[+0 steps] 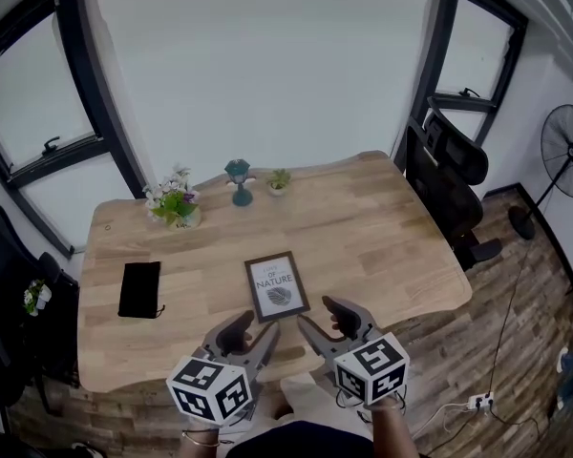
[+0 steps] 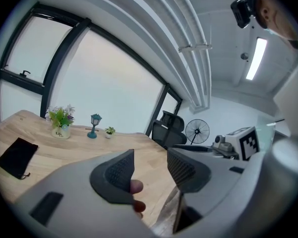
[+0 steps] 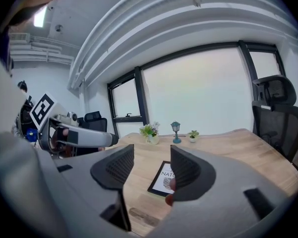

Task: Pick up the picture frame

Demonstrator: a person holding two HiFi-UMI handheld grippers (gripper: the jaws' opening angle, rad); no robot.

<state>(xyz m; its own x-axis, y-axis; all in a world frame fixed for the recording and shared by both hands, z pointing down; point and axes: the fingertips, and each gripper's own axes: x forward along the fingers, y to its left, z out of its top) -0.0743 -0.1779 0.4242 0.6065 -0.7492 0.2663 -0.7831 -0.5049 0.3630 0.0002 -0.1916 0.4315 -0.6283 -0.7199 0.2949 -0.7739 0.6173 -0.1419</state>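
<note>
Head view: the picture frame [image 1: 277, 286] lies flat near the table's [image 1: 382, 227] front edge, just ahead of both grippers, with a black pouch [image 1: 139, 289] well to its left.
Left gripper view: the left gripper [image 2: 150, 170] is wide open and empty.
Right gripper view: the right gripper [image 3: 151, 167] is wide open and empty, and the frame shows through its gap.

- The picture frame [image 1: 277, 286] lay flat on the surface [image 1: 382, 227], near its front edge.
- The pouch [image 1: 139, 289] sat to its left.
- The flowers [image 1: 175, 203], lamp [image 1: 238, 181] and small plant [image 1: 279, 181] lined the back.

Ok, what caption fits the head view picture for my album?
Left gripper and right gripper, both open and empty, hover at the edge of a wooden table, facing a flat picture frame.
</note>
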